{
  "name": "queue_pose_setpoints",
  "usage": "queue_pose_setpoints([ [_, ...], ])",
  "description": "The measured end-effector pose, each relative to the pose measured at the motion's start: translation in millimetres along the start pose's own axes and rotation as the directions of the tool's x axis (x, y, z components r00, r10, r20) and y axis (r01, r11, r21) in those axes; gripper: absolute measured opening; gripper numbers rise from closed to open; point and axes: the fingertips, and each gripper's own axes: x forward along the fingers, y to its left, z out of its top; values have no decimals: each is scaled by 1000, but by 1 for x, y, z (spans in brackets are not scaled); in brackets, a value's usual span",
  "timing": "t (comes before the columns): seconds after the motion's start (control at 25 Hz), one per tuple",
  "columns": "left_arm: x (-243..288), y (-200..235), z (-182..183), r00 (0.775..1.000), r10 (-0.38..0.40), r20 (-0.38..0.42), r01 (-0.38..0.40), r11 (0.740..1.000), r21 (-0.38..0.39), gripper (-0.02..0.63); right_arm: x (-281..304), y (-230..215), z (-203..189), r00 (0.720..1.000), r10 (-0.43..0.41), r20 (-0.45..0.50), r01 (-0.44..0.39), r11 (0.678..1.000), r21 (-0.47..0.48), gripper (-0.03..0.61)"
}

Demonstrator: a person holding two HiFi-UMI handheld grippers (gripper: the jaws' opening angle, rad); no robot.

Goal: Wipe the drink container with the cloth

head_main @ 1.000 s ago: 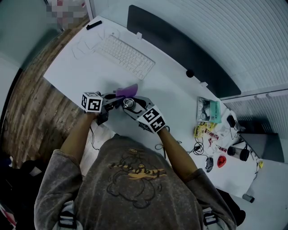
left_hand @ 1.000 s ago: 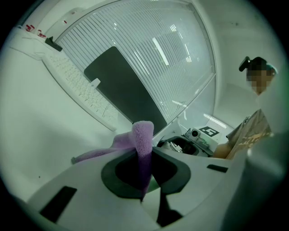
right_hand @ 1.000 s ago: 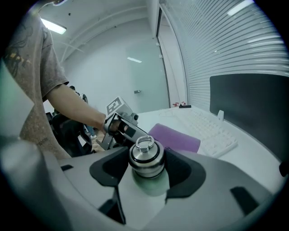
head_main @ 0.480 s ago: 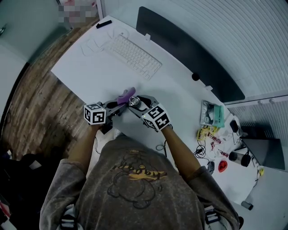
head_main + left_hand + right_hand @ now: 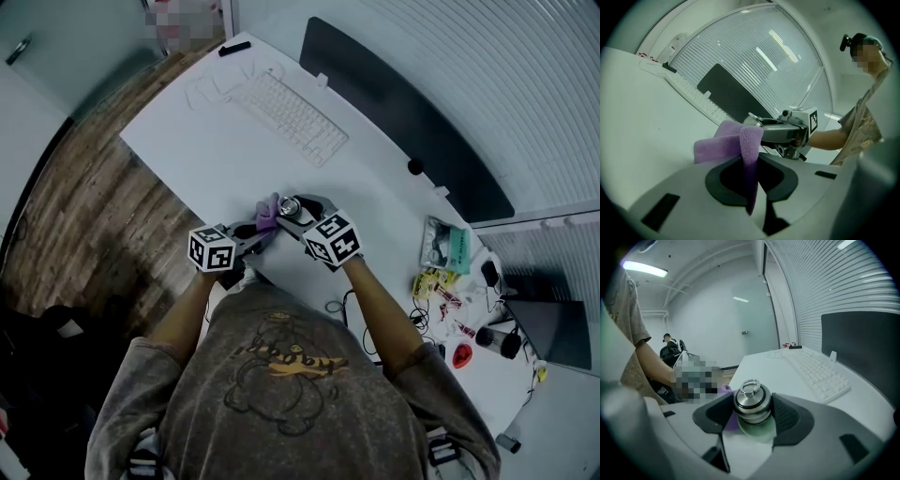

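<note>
Right gripper view has the drink container (image 5: 752,401) at centre frame. The two dark, ribbed jaws of the right gripper (image 5: 752,417) are clamped on it just below its cap (image 5: 751,397). In the head view it sits at mid-frame near the front edge of the desk (image 5: 206,150). No view shows whether its base rests there. The cloth (image 5: 740,145) lies just to its left, seemingly touching it. The jaws of the left gripper (image 5: 751,187) are closed on the cloth, with one fold standing up out of them and the rest bunched ahead toward the container.

Wiping looks to be under way. To do it well, the holding hand should probably stay firm and steady, since the smooth wall could slip or twist under side pressure. The cloth would work better pressed on as a broad pad than by its thin edge, and drawn along the body in overlapping strokes. The strips under the jaws cannot be reached without turning or regripping the container.

The cap is round brushed steel with a dark seal ring and a small loop on top. The body below looks glossy pale green, too blurred to judge its material. The purple cloth is thick, soft and nubbly, like microfibre. The desk is smooth matte white, with a white keyboard (image 5: 291,117) in the upper middle of the head view.
</note>
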Motion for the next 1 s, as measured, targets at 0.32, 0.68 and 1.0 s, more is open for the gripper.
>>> queue_pose_setpoints([
  [0.32,9,-16,-15,1000,4,12,-4,1000,-9,51,-2,3,-5,999,21,-47,-25,997,-80,264],
  [0.68,10,-20,-21,1000,26,7,-26,1000,3,51,-12,-1,3,990,78,-114,-110,946,-305,291],
  [1.0,10,-26,-20,999,34,11,-34,999,2,51,-17,9,7,941,210,-267,-326,777,-538,316],
])
